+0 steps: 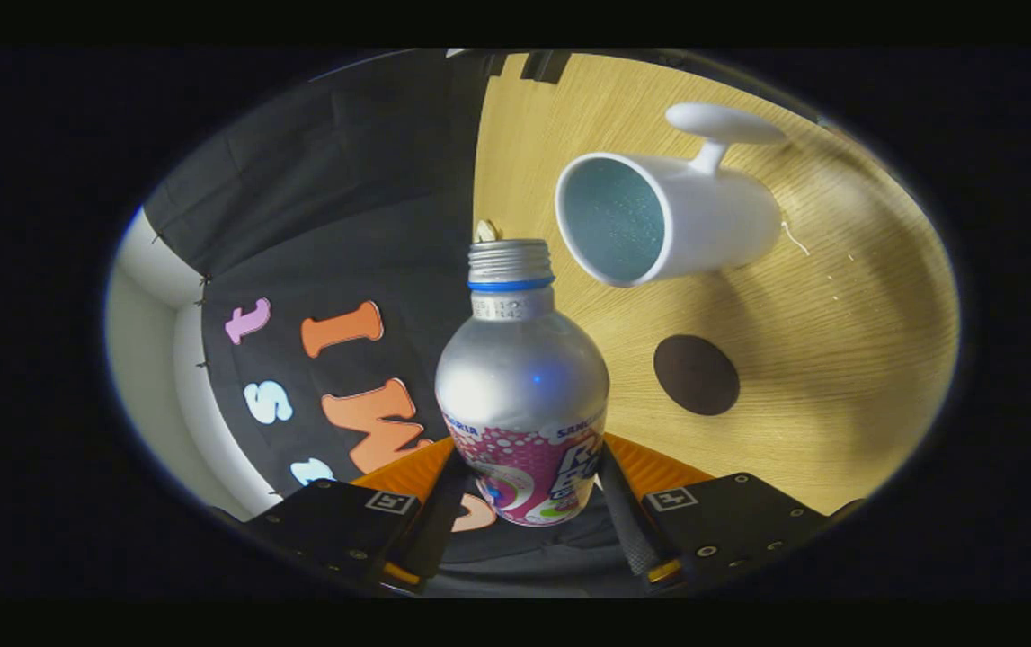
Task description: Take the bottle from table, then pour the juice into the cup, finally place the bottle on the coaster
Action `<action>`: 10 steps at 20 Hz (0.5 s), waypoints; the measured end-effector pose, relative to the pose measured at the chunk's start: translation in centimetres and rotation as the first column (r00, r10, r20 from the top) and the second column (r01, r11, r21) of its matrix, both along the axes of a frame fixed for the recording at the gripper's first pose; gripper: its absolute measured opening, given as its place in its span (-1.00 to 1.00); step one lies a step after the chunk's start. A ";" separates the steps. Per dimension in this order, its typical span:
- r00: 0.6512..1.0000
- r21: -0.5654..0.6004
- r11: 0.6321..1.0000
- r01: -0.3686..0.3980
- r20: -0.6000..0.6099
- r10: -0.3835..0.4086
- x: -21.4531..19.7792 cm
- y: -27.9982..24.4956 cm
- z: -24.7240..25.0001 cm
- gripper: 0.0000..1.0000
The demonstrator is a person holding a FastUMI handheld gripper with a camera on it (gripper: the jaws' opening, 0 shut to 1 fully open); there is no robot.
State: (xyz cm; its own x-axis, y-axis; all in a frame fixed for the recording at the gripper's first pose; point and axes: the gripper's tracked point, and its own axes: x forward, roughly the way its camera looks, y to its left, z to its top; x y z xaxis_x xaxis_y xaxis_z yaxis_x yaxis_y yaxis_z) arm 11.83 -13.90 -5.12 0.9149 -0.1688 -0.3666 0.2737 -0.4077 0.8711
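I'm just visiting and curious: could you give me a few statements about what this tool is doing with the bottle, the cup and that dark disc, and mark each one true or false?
1. The tool grips the bottle between its two fingers. True.
2. The bottle still has its cap on. False: the threaded neck is bare and open.
3. The cup is white, with a pale blue inside and a handle. True.
4. The bottle stands on the coaster. False: the round dark coaster lies bare on the wooden table, off to the side of the bottle.
5. The bottle's mouth is inside the cup. False: the mouth is beside the cup's rim, apart from it.
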 end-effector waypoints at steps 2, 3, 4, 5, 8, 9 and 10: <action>1.000 0.021 1.000 0.006 0.011 -0.007 0.2 -0.1 0.5 0.55; 1.000 0.029 1.000 0.012 0.018 -0.012 0.2 -0.1 0.7 0.55; 1.000 0.037 0.999 0.014 0.021 -0.014 0.5 0.0 0.8 0.55; 1.000 0.045 0.999 0.015 0.022 -0.016 0.5 0.0 0.7 0.55; 0.999 0.074 0.997 0.027 0.020 -0.028 0.7 -0.1 0.6 0.55; 0.999 0.082 0.996 0.031 0.020 -0.032 0.7 -0.1 0.6 0.55; 0.999 0.087 0.996 0.033 0.019 -0.035 0.7 -0.1 0.4 0.55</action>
State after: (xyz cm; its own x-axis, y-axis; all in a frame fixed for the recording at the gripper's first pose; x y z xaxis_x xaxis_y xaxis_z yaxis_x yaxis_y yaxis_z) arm 12.56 -13.99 -4.68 0.9166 -0.1679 -0.3629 0.2415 -0.4910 0.8370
